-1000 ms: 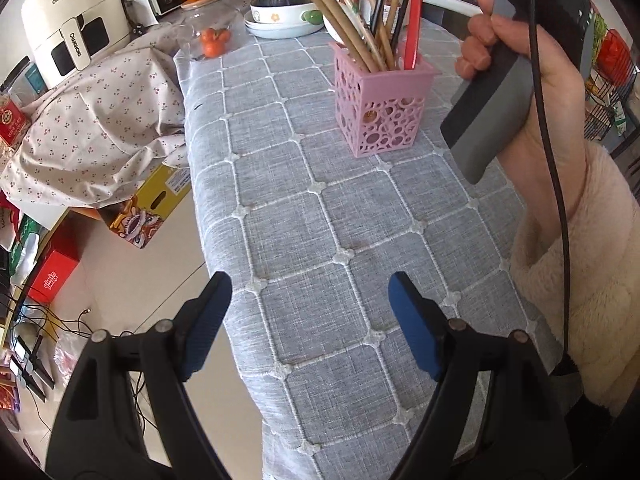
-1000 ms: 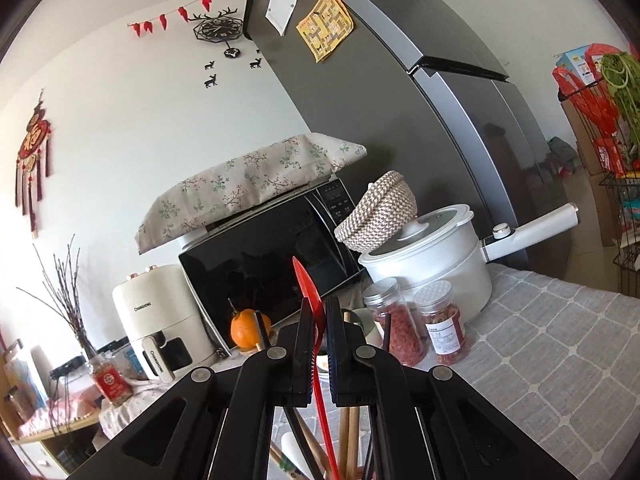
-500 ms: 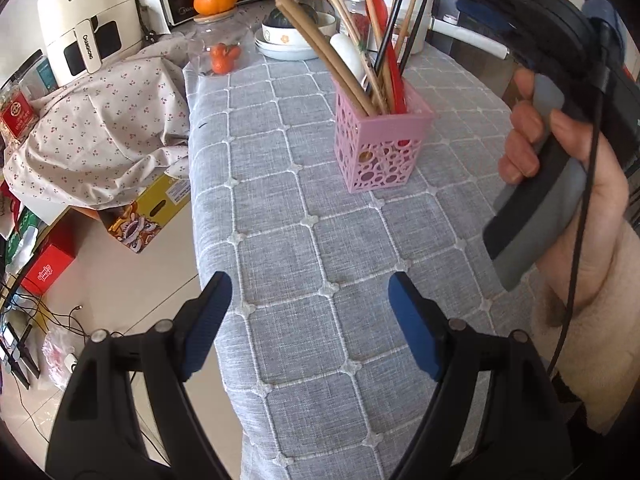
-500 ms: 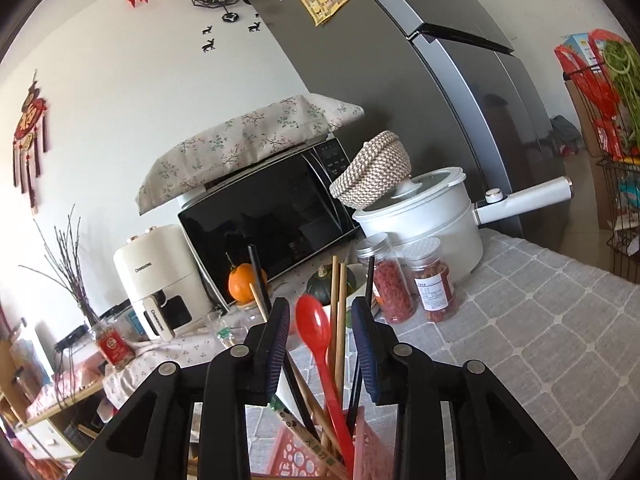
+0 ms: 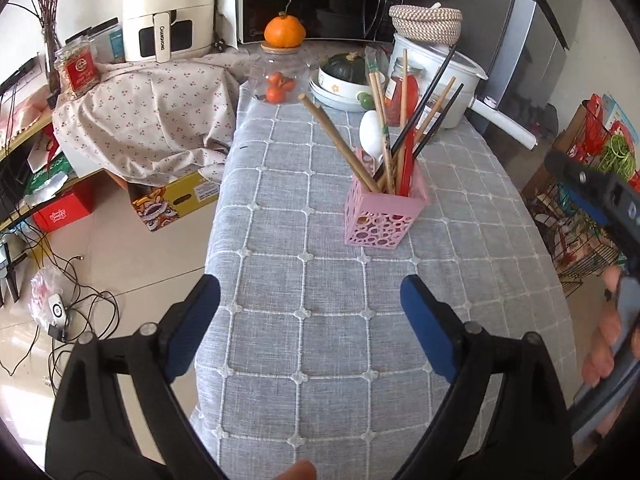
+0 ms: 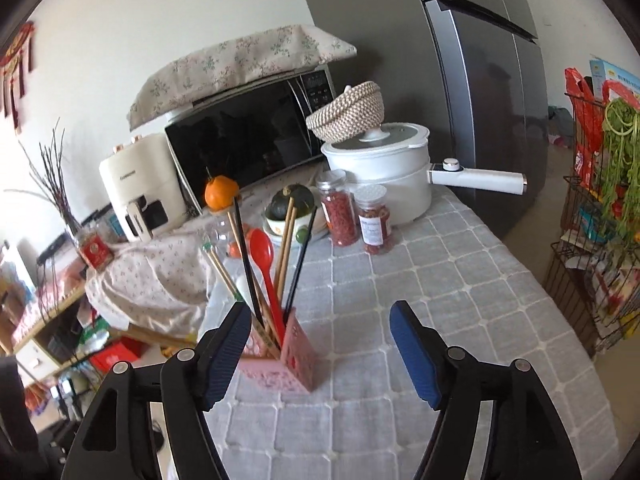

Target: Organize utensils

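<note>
A pink perforated holder stands on the grey checked tablecloth. It holds several wooden and black chopsticks, a white spoon and a red spoon. My right gripper hangs just behind the holder, its jaws opening with nothing between them. My left gripper is above the near part of the cloth, jaws opening and empty. The right gripper's body, held by a hand, shows at the right edge of the left wrist view.
At the table's far end stand a white pot with a long handle, two red-filled jars, a bowl with a green squash, a glass jar topped by an orange. A microwave and fridge stand behind; a wire rack is at the right.
My right gripper let go of the red spoon, which now stands in the holder, and drew back with its jaws spreading. My left gripper rose, rolled and opened a little wider.
</note>
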`<action>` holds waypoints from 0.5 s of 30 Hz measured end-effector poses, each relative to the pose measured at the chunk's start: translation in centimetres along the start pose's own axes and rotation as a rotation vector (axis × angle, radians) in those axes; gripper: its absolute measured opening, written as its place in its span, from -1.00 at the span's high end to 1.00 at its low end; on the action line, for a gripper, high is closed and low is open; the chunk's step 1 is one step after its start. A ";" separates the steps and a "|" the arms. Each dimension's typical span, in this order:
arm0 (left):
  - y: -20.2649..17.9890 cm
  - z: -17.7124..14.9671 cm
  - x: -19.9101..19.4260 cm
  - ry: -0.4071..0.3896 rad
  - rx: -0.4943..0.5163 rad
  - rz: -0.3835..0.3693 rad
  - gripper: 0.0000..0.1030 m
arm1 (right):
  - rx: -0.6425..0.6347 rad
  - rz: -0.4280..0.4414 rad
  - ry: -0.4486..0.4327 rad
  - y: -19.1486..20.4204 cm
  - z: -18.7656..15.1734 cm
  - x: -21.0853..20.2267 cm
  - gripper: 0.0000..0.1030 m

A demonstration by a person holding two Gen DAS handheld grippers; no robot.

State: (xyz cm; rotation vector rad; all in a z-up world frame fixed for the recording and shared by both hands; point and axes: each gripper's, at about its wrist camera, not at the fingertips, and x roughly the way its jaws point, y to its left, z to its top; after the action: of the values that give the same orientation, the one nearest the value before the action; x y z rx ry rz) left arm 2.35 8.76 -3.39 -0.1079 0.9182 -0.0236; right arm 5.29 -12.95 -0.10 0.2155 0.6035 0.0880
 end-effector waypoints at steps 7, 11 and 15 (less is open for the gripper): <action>-3.6 -0.8 -2.8 -0.085 0.028 0.055 -0.93 | -0.103 -0.079 0.099 -2.1 -1.8 -4.5 -0.83; -5.3 -0.7 -3.5 -0.108 0.075 0.067 -0.94 | -0.133 -0.149 0.128 -2.5 -1.7 -6.0 -0.91; -6.5 -0.7 -3.4 -0.113 0.093 0.042 -0.94 | -0.210 -0.193 0.089 -2.4 -1.4 -6.6 -0.96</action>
State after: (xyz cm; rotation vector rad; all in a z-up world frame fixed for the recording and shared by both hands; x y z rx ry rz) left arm -0.12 2.50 -0.44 -0.0036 0.8047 -0.0204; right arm -0.87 -16.04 1.85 -0.0504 0.6953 -0.0259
